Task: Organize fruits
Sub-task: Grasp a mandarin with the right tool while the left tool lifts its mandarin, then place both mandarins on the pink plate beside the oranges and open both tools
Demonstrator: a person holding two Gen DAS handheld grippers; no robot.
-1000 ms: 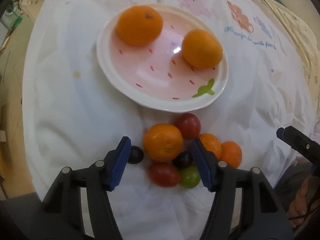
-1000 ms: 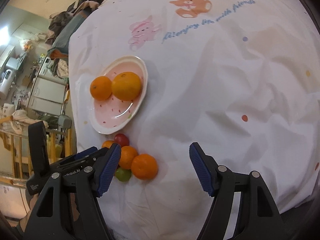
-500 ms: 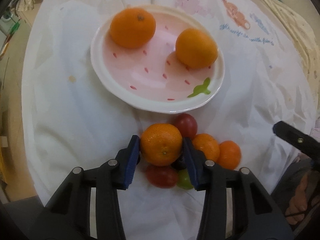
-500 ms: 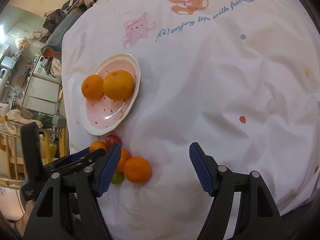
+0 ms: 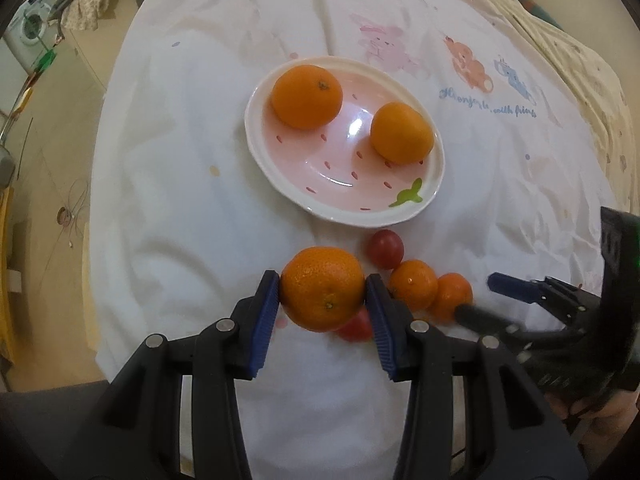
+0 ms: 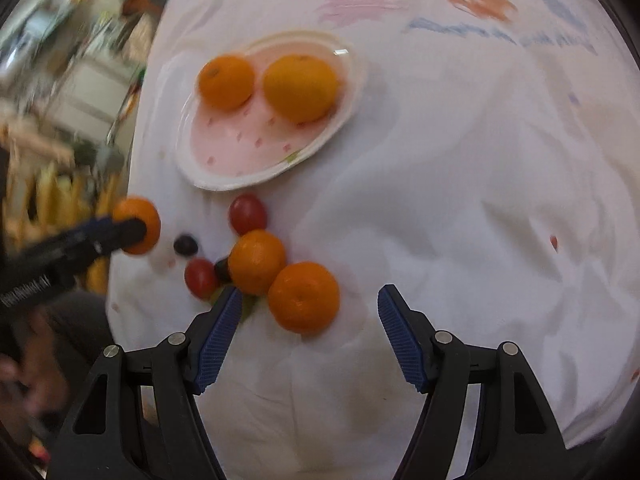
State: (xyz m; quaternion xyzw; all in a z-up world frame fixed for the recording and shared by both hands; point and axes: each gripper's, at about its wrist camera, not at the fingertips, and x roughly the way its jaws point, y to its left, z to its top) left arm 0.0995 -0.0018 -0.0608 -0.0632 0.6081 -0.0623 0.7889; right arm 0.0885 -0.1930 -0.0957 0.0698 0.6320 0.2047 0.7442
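My left gripper (image 5: 322,294) is shut on a mandarin (image 5: 323,287) and holds it above the cloth, short of the pink plate (image 5: 434,184). The plate holds two oranges (image 5: 306,96) (image 5: 401,133). In the right wrist view the held mandarin (image 6: 138,222) hangs at the left, off the pile. My right gripper (image 6: 310,320) is open just behind two small mandarins (image 6: 303,297) (image 6: 257,261). Red tomatoes (image 6: 247,213) (image 6: 200,278) and a dark grape (image 6: 185,245) lie beside them. The right gripper also shows in the left wrist view (image 5: 476,296).
A white cloth (image 5: 192,200) with cartoon animal prints covers the round table. Its edge drops off at the left to the floor. A washing machine (image 5: 26,34) stands far left. The right wrist view is motion-blurred.
My left gripper closed on the big mandarin and lifted it off the pile. My right gripper moved left and closer to the small mandarins, staying open.
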